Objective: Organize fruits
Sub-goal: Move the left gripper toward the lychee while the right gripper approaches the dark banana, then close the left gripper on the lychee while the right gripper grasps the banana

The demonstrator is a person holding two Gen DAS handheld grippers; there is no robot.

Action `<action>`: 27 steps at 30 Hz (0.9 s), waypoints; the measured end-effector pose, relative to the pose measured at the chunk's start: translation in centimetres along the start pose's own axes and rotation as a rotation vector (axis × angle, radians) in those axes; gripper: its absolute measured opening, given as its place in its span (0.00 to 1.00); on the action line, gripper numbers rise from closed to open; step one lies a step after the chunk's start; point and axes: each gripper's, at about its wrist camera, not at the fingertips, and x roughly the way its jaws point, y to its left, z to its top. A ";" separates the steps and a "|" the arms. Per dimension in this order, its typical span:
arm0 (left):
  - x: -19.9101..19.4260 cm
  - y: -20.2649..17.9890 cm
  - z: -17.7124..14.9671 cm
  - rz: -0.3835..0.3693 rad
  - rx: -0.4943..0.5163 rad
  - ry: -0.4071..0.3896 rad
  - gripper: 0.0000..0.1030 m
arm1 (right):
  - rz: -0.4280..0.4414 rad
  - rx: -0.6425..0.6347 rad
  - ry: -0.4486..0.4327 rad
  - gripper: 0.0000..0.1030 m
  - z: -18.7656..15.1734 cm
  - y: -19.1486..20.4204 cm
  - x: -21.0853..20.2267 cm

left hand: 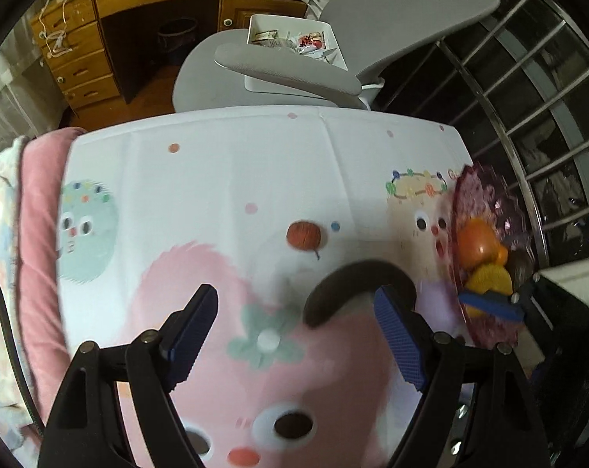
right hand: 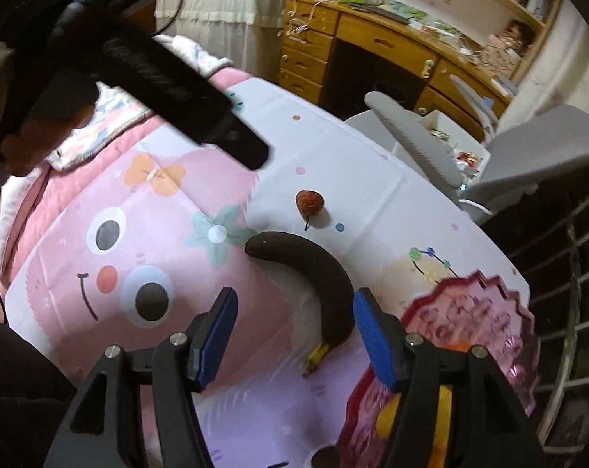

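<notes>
A blackened banana point(right hand: 325, 273) lies curved on the cartoon tablecloth point(right hand: 111, 210), its yellow stem point(right hand: 317, 355) towards me. My right gripper point(right hand: 294, 331) hovers open over it; the banana's lower end sits between the fingers, close to the right pad point(right hand: 376, 335), which does not press on it. A small red lychee point(right hand: 309, 201) rests just beyond. In the left wrist view my left gripper point(left hand: 294, 331) is open and empty, with the banana point(left hand: 357, 277) by its right fingertip and the lychee point(left hand: 304, 235) ahead. A pink scalloped plate point(right hand: 470, 304) at the right holds orange point(left hand: 478, 241) and yellow point(left hand: 489, 279) fruit.
A grey office chair point(left hand: 392, 11) and a white bin point(left hand: 294, 39) of clutter stand past the table's far edge, with a wooden desk point(left hand: 138, 0) behind. Metal railing point(left hand: 528, 97) runs along the right. A pink quilt point(left hand: 37, 234) borders the left side.
</notes>
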 end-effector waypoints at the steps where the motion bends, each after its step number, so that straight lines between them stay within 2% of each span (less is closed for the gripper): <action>1: 1.0 0.0 0.5 -0.002 -0.006 0.001 0.79 | 0.000 -0.011 0.006 0.61 0.1 -0.1 0.5; 9: 6.9 -0.4 3.0 0.022 -0.015 0.029 0.79 | 0.006 -0.123 0.080 0.61 0.9 -1.1 4.6; 14: 9.6 -0.7 4.1 0.037 -0.009 0.054 0.72 | 0.012 -0.154 0.133 0.61 1.2 -1.2 6.6; 20: 11.1 -0.8 4.3 0.022 -0.008 0.084 0.57 | 0.014 -0.150 0.177 0.61 1.0 -1.4 8.2; 25: 11.5 -0.6 4.3 0.013 -0.011 0.087 0.39 | 0.017 -0.149 0.194 0.61 1.2 -1.5 8.9; 27: 11.6 -0.5 4.4 -0.014 -0.016 0.086 0.33 | 0.015 -0.155 0.201 0.61 1.5 -1.6 9.3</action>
